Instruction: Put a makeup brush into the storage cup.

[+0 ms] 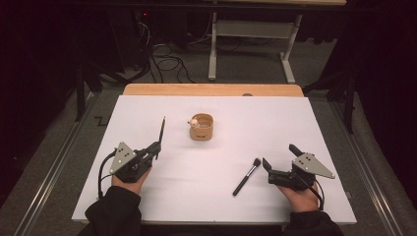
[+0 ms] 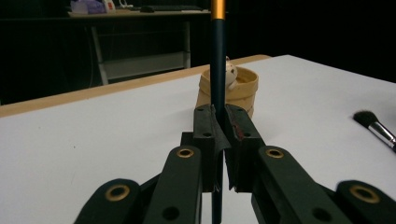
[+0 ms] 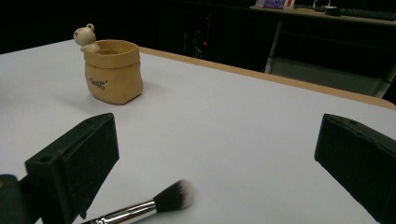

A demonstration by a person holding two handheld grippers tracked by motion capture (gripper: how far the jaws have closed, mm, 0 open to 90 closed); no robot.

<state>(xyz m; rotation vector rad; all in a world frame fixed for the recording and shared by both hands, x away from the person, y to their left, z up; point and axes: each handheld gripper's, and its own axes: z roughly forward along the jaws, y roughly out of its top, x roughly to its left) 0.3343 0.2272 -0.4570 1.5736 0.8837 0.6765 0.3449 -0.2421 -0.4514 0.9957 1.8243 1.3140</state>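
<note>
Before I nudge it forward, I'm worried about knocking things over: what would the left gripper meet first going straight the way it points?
Probably the tan pot with the little bear: it sits dead ahead of the left gripper, which is shut on a dark brush handle. Depth is unclear.

The left gripper (image 1: 158,147) sits low at the table's left, its jaws closed tight (a thin dark handle (image 2: 217,60) clamped upright between them). The right gripper (image 1: 280,160) rests at the right, its jaws spread wide with nothing held. Both forearms wear dark sleeves.
</note>
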